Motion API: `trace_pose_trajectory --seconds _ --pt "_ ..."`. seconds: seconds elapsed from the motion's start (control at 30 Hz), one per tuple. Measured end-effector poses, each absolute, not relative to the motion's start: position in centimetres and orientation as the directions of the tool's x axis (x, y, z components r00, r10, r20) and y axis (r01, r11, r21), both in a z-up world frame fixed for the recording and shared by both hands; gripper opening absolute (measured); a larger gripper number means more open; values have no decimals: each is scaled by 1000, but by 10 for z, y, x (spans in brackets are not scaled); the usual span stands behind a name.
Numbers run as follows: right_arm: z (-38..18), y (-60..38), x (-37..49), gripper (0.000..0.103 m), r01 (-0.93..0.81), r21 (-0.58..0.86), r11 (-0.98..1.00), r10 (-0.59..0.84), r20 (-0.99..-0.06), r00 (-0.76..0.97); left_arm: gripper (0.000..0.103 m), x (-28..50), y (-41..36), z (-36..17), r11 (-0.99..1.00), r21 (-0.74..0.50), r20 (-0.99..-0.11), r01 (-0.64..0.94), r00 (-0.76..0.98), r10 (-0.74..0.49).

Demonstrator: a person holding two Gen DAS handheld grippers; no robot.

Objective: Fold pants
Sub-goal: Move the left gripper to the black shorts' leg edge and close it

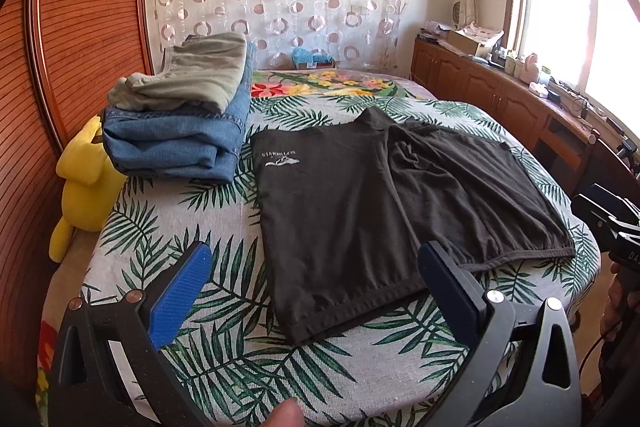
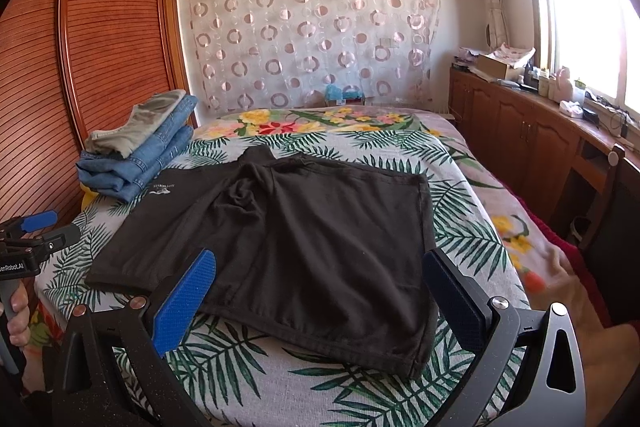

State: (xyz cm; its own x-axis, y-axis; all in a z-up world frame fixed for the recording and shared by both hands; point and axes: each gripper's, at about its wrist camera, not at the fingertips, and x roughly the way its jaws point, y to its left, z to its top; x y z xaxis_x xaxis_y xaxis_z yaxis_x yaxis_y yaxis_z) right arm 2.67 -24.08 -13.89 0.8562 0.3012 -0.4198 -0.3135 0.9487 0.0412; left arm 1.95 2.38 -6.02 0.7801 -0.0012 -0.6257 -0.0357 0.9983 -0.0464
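Note:
Black shorts (image 1: 360, 199) lie spread flat on the leaf-print bedspread (image 1: 168, 235), with a small white logo near their left edge; in the right wrist view the same black shorts (image 2: 288, 239) fill the middle of the bed. My left gripper (image 1: 316, 267) hovers open just above the near hem, nothing between its blue pads. My right gripper (image 2: 320, 275) also stands open over the near right part of the shorts, holding nothing. The right gripper's body shows at the far right edge of the left wrist view, the left one at the left edge of the right wrist view.
A stack of folded clothes, grey-green on blue jeans (image 1: 180, 115), sits at the bed's back left. A yellow plush toy (image 1: 84, 183) leans against the wooden wardrobe (image 1: 80, 47). Wooden cabinets (image 2: 532, 135) with clutter run under the window at right.

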Motion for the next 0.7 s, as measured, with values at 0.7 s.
trace_pose_trajectory --seconds 0.7 --pt "-147 -249 40 103 -314 7 949 270 -527 806 85 8 53 -102 987 -158 -690 18 713 -123"
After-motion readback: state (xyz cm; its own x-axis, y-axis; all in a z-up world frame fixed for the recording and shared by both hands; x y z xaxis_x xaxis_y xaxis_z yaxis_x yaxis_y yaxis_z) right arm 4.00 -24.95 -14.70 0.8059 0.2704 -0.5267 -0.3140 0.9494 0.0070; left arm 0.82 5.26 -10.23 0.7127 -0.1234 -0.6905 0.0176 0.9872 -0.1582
